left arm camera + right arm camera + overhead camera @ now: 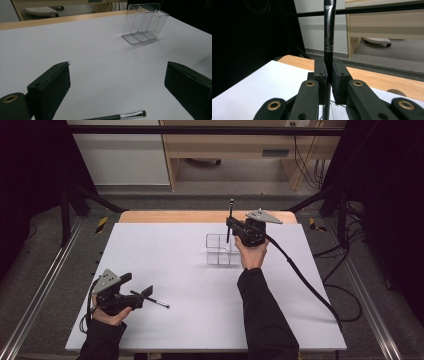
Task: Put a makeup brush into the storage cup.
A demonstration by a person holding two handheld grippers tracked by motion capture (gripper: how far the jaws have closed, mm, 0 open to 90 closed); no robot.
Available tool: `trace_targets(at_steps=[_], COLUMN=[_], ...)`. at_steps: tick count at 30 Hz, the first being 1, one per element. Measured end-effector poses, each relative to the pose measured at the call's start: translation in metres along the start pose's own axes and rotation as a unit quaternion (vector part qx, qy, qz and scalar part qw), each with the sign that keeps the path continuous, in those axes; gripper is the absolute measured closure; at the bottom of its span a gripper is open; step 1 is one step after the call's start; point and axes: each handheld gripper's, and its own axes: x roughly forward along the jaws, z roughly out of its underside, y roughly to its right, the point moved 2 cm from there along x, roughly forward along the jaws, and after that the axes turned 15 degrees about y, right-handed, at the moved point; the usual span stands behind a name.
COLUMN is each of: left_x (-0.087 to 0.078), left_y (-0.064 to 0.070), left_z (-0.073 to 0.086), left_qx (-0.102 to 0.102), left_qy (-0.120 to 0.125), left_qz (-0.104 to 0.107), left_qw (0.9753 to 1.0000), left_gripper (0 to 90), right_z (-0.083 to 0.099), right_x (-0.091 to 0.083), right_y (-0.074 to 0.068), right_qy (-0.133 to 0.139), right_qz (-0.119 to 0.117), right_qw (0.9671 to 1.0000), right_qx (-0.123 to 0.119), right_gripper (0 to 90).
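Spread wide, the left gripper [141, 294] straddles a thin black brush [117, 116] lying on the white table [190, 285] — ready to grab. Beyond, the right gripper [232, 224] pinches another black brush [328, 40] upright above the clear plastic divided holder [222, 250] — presumably for dropping in.

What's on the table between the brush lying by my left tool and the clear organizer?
Nothing: in the high view, bare white table separates the brush from the organizer.
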Motion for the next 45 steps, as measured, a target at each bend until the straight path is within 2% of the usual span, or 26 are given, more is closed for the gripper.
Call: trace_targets(at_steps=[13,24,34,45], left_x=[0.0,-0.001,-0.001,-0.001], left_y=[-0.001,-0.001,0.0,0.0], left_z=[0.0,-0.001,-0.001,0.0], left_qx=[-0.001,-0.001,-0.001,0.001], left_qy=[0.0,0.002,0.002,0.001], left_qz=[0.0,0.001,0.001,0.002], left_qw=[1.0,1.0,1.0,1.0], left_gripper=[5.9,5.9,5.9,6.0], right_z=[0.016,0.033,0.044,0.059], right_x=[0.013,0.019,0.021,0.017], right_y=[0.003,-0.001,-0.003,0.004], right_qy=[-0.013,-0.032,-0.044,-0.063], right_qz=[0.008,0.01,0.009,0.017], right_qw=[0.9999,0.9994,0.999,0.9979], right_qx=[0.004,0.002,0.004,0.008], right_gripper=[84.1,84.0,84.1,84.0])
